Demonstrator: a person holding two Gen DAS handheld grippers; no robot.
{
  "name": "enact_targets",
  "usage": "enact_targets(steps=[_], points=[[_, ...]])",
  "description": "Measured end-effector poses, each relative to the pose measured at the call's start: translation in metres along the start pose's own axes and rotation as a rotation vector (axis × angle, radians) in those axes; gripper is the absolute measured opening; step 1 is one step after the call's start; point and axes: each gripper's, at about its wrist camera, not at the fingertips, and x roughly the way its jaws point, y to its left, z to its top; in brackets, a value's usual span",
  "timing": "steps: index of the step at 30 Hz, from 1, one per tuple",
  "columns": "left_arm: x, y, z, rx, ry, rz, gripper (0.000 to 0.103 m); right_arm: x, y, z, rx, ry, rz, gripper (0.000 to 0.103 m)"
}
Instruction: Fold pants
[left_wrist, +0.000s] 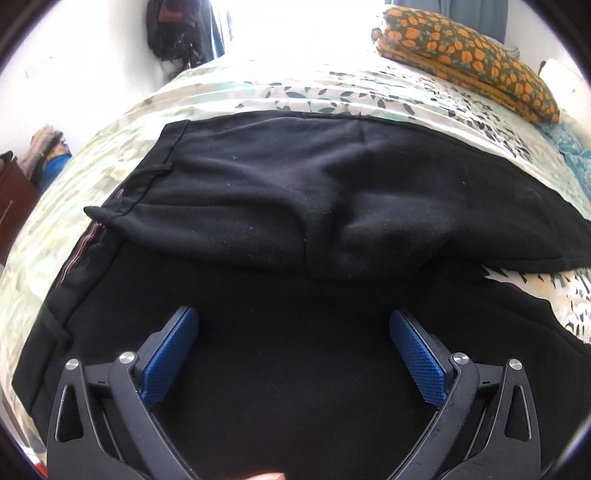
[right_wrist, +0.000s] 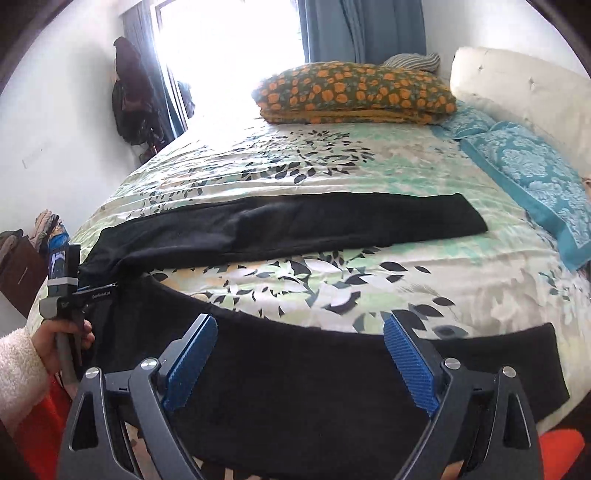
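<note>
Nearest the lens, blue ribbed pads of the left hand-held gripper (left_wrist: 293, 332), spread wide with nothing between them, poised over the seat of the black pants (left_wrist: 280, 206). Same stance for the right hand-held gripper (right_wrist: 300, 339): jaws apart, empty, hovering above the near trouser leg (right_wrist: 332, 376). Pants spread on the bed (right_wrist: 369, 288) over a leaf-print cover, waistband (left_wrist: 122, 199) at the left with one corner flipped up, legs running off to the right. Long axis left to right across the bed, roughly parallel to its near edge. Legs splayed well apart, far leg (right_wrist: 332, 221) lying flat toward the teal pillow (right_wrist: 524, 184), a strip of bedding showing between the two. Judged very early in the fold: garment laid out, no fold made yet. Likely left to do: bringing one leg onto the other, then folding along the length. Orange-flowered cushion (right_wrist: 354, 92) at the far side, clear of the work.
</note>
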Motion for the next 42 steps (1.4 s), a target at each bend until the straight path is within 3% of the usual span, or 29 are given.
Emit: enact_targets(steps=[2, 4, 10, 24, 42], points=[[0.001, 0.0, 0.0, 0.0, 0.002, 0.001, 0.103, -0.012, 0.003, -0.014, -0.03, -0.007, -0.033, 0.094], [0.001, -0.001, 0.001, 0.003, 0.001, 0.005, 0.103, -0.017, 0.008, -0.017, -0.055, -0.002, -0.011, 0.094], [0.004, 0.001, 0.001, 0.0, 0.003, 0.002, 0.103, -0.035, 0.031, -0.018, -0.13, -0.102, -0.016, 0.095], [0.004, 0.001, 0.001, 0.0, 0.003, 0.002, 0.103, -0.049, 0.066, -0.044, -0.25, -0.138, -0.002, 0.095], [0.004, 0.001, 0.001, 0.0, 0.003, 0.002, 0.103, -0.049, 0.058, -0.05, -0.207, -0.109, 0.013, 0.095]])
